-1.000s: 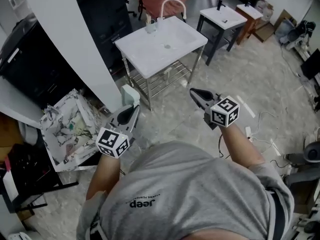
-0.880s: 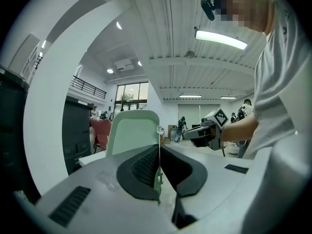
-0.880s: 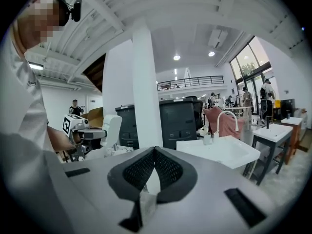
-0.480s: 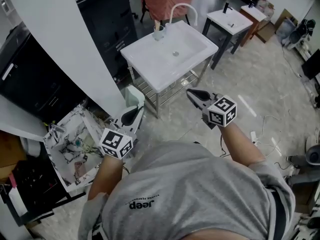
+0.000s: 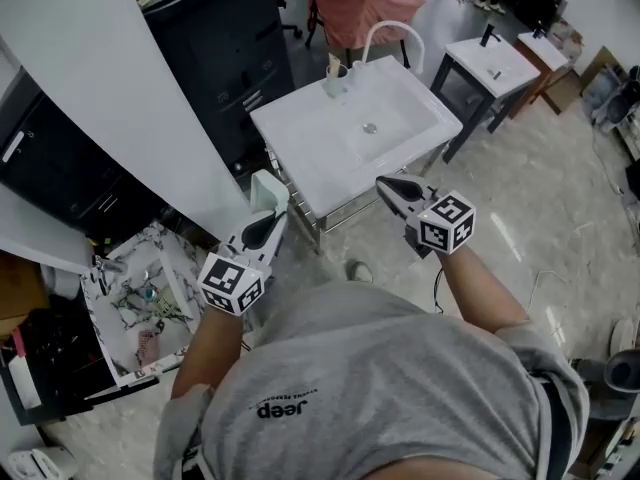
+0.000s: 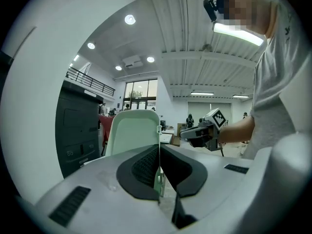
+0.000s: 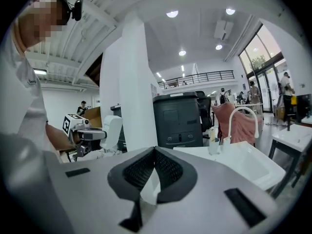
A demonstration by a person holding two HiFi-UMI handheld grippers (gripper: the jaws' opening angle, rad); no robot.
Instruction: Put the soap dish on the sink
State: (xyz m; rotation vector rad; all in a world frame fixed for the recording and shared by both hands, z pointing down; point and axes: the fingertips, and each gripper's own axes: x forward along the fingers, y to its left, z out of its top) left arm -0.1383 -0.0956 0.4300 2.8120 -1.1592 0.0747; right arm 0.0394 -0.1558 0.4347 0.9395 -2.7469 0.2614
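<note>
My left gripper is shut on a pale green soap dish, which stands upright past the jaws in the left gripper view. The white sink on its metal stand lies ahead, slightly right of the dish, with a curved white faucet and a small cup at its back. My right gripper hovers before the sink's near edge; its jaws meet with nothing between them. In the right gripper view the sink is at the right and the soap dish at the left.
A white pillar and a black cabinet stand left of the sink. A box of clutter sits on the floor at left. A second sink is at the far right. A pink cloth hangs behind the faucet.
Both grippers have been carried forward toward the sink, which now lies closer and lower in the head view. The left gripper's hold on the soap dish is unchanged.
</note>
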